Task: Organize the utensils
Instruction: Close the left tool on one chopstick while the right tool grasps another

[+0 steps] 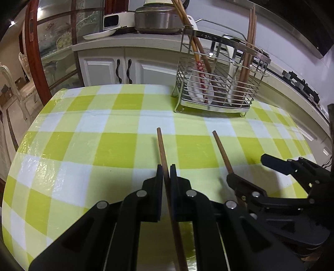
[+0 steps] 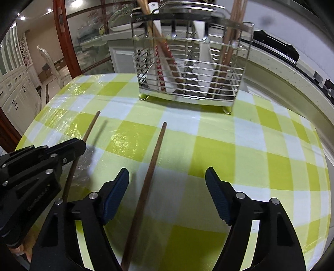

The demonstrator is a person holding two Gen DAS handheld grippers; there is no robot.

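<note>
My left gripper (image 1: 166,171) is shut on a brown chopstick (image 1: 162,150) that points toward the wire utensil rack (image 1: 217,83). It also shows in the right wrist view (image 2: 80,143) with that chopstick (image 2: 90,127). My right gripper (image 2: 167,177) is open, with a second brown chopstick (image 2: 154,154) lying on the table between its fingers, touching neither. In the left wrist view the right gripper (image 1: 248,168) is at the right, beside that chopstick (image 1: 222,152). The rack (image 2: 192,62) holds chopsticks and white spoons.
The table has a green and white checked cloth (image 1: 104,135). Behind it are white cabinets (image 1: 117,68) with a pot (image 1: 156,18) on top. A stove and counter edge (image 1: 300,87) run along the right. A glass-door cabinet (image 2: 66,41) stands at left.
</note>
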